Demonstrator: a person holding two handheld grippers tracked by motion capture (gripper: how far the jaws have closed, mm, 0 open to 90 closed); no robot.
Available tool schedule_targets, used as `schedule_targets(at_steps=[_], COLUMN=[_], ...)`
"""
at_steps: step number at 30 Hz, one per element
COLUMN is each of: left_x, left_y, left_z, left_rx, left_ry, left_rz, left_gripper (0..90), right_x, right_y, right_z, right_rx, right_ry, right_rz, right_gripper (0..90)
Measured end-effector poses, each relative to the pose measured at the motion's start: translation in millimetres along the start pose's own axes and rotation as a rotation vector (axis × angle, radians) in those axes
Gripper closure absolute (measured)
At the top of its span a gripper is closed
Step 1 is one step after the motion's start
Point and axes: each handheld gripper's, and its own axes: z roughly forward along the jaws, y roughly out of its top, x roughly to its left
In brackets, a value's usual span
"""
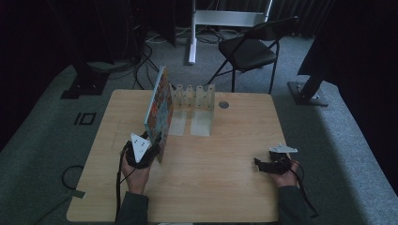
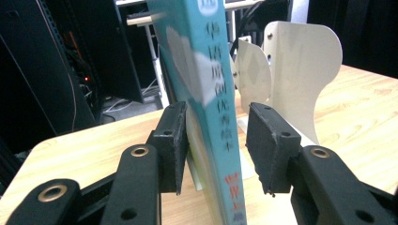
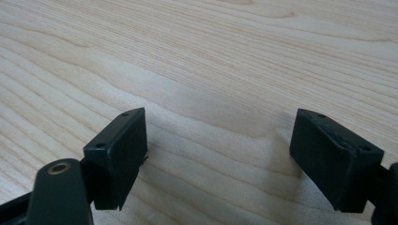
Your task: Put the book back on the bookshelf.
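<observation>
A tall thin book [image 1: 158, 110] with a teal spine [image 2: 213, 122] and a colourful cover stands on its edge on the wooden table [image 1: 225, 187], leaning slightly, left of centre. My left gripper [image 1: 151, 149] holds its near lower end. In the left gripper view the left pad [image 2: 172, 140] presses on one cover and the right pad [image 2: 270, 145] sits tight at the other side. My right gripper [image 1: 264, 165] rests low at the table's right front, open, with bare wood between its pads [image 3: 119, 154].
A white divider rack [image 1: 195, 98] with several upright plates stands just beyond the book at the table's back; its plates [image 2: 300, 70] rise to the right of the book. A black folding chair [image 1: 251, 47] stands on the floor behind the table.
</observation>
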Motion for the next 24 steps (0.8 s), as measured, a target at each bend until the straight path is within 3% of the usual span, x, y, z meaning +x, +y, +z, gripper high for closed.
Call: schedule_targets(at_steps=[14, 24], left_x=[0.6, 0.9], left_y=[-9.6, -19.5], left_z=[-8.8, -12.9], left_rx=[0.013, 0.048], left_ry=[0.006, -0.001], left_rz=[-0.004, -0.007], left_gripper=[58.5, 58.4], right_x=[0.0, 0.0], right_y=[0.0, 0.0], right_z=[0.0, 0.0], right_rx=[0.0, 0.0], right_ry=[0.0, 0.0], right_rz=[0.0, 0.0], right_gripper=[18.9, 18.9])
